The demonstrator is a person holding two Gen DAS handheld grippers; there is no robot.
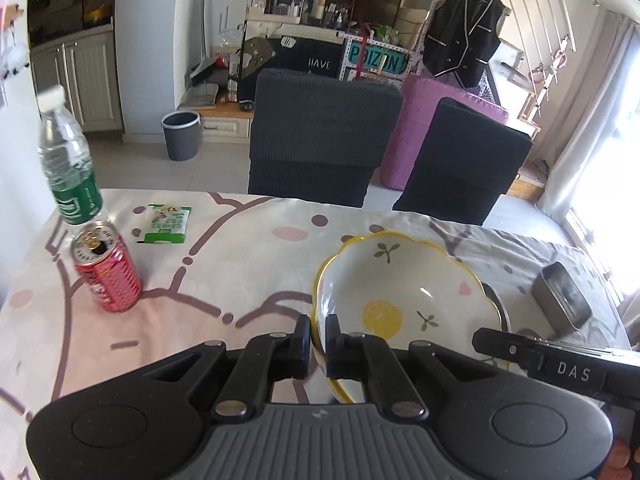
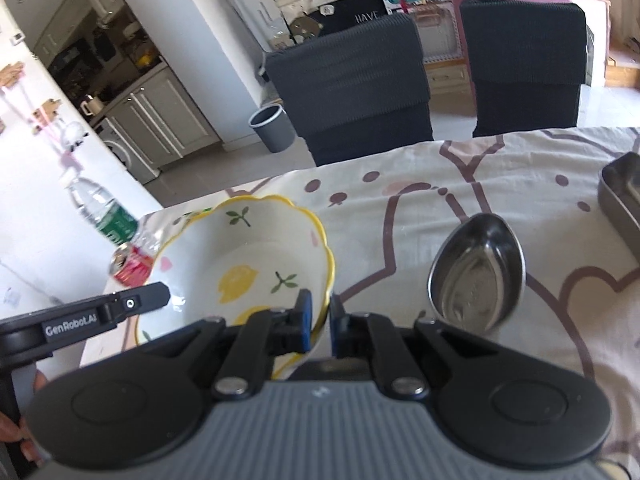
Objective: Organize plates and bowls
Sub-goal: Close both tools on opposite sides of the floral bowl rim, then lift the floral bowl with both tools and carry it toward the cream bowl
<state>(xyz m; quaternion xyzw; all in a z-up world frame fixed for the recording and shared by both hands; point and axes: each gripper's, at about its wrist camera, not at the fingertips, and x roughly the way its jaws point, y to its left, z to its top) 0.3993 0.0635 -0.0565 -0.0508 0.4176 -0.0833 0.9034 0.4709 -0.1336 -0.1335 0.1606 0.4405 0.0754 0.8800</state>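
Observation:
A white ceramic bowl (image 1: 400,280) (image 2: 248,256) with a wavy yellow rim and lemon prints hangs tilted just above the table, held from both sides. My left gripper (image 1: 318,320) is shut on its left rim, which sits between the black pads. Over on the bowl's right rim, my right gripper (image 2: 321,300) is shut too, its blue pads pressing the wall. Each view shows the other gripper's side arm at the frame edge. A small steel bowl (image 2: 476,276) stands on the tablecloth to the right of the ceramic one.
A red can (image 1: 108,268), a water bottle (image 1: 68,160) and a green snack packet (image 1: 166,224) stand at the table's left. A metal tin (image 1: 564,300) (image 2: 620,200) lies at the right. Two dark chairs (image 1: 320,132) line the far edge.

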